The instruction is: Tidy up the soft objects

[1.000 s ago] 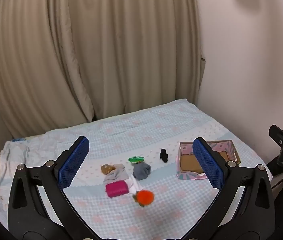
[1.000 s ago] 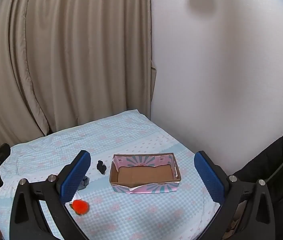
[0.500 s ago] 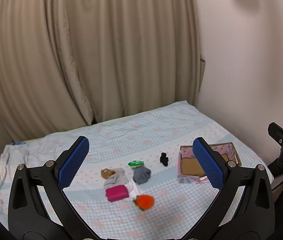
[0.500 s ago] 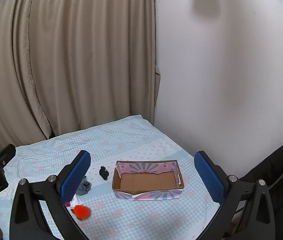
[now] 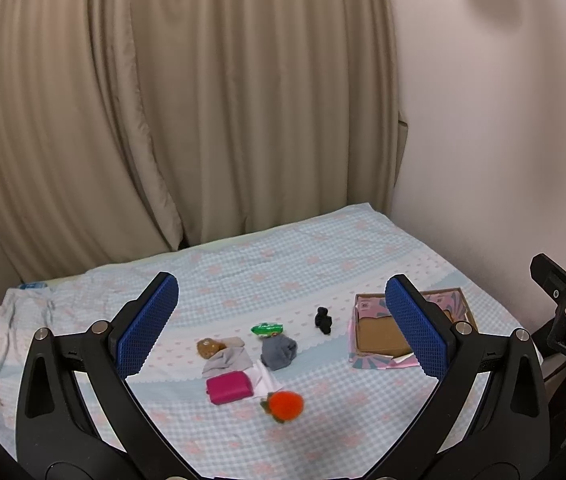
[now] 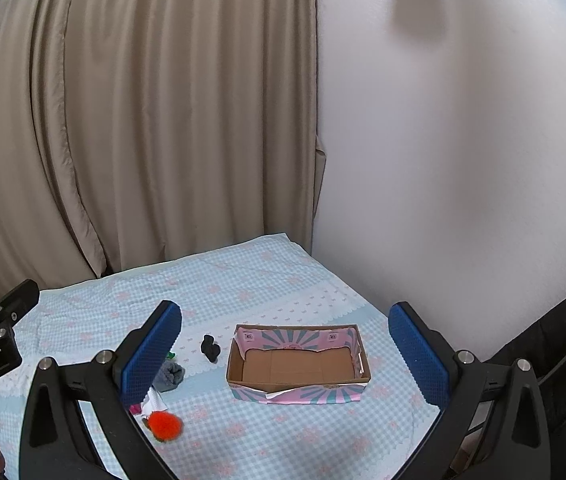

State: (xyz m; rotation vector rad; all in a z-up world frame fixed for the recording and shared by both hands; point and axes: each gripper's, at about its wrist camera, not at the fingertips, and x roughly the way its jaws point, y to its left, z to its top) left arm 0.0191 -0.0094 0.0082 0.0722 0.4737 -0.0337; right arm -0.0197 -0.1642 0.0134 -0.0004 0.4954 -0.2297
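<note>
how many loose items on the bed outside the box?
8 visible: brown toy, beige piece, grey cloth, pink pouch, white cloth, orange pom-pom, green item, grey sock, black toy. Actually 9; more may hide underneath.

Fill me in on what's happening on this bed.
A person holds a claw in each hand above a bed with a checked sheet. The left claw and right claw are both open and hold nothing. Small soft things lie loose in a cluster: an orange pom-pom, a pink pouch, a grey sock and a small black item. The cardboard box to their right has nothing in it, so no sorting shows yet.
</note>
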